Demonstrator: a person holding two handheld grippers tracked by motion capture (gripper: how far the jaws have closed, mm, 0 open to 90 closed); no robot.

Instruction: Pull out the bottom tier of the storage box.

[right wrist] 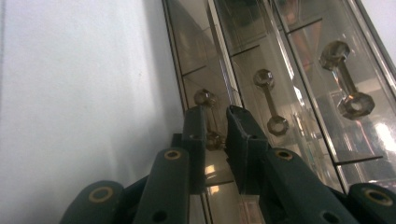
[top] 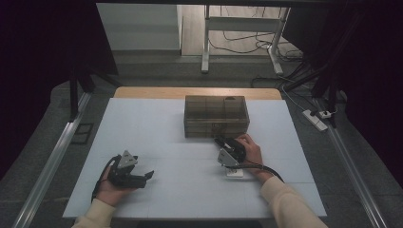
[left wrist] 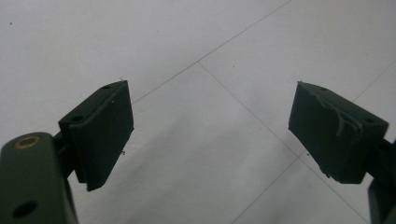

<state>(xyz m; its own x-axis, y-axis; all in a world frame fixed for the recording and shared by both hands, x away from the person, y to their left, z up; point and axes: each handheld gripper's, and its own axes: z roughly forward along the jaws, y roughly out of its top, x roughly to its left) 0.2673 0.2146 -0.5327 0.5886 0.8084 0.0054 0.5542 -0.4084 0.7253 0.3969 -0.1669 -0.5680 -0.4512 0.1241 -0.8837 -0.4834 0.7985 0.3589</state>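
A smoky see-through drawer box (top: 216,116) stands at the back middle of the white table (top: 157,128). My right gripper (top: 219,140) reaches its front. In the right gripper view the jaws stand close together on one drawer handle (right wrist: 208,122), a short bar with a knob at each end, and the right gripper (right wrist: 217,126) is shut on it. Two more handles (right wrist: 270,100) (right wrist: 346,79) sit on the neighbouring drawers. My left gripper (top: 148,176) rests near the table's front left. In its own view the left gripper (left wrist: 210,126) is open wide over bare table.
Beyond the table's far wooden edge (top: 197,92) lie floor cables and a frame's legs (top: 205,47). A power strip (top: 315,118) sits on the floor at the right. Metal rails (top: 52,161) run along both sides of the table.
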